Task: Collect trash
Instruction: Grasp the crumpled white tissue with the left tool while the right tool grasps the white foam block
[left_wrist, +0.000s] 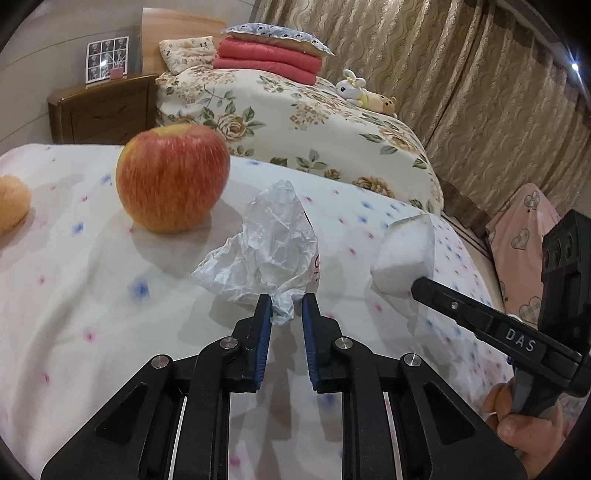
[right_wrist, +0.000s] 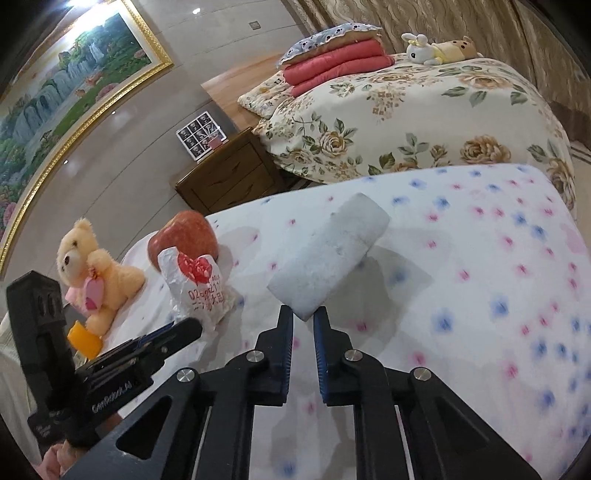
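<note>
We hold a crumpled bag (left_wrist: 269, 243) pinched in our left gripper (left_wrist: 287, 308), raised over the cloth (left_wrist: 92, 295) near the apple (left_wrist: 171, 177). Our right gripper (right_wrist: 303, 318) clamps a foam block (right_wrist: 328, 258) by its corner, also above the cloth.

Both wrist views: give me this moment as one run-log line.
left gripper: shut on crumpled wrapper | right gripper: shut on white foam block | apple, teddy bear: untouched on bedsheet
</note>
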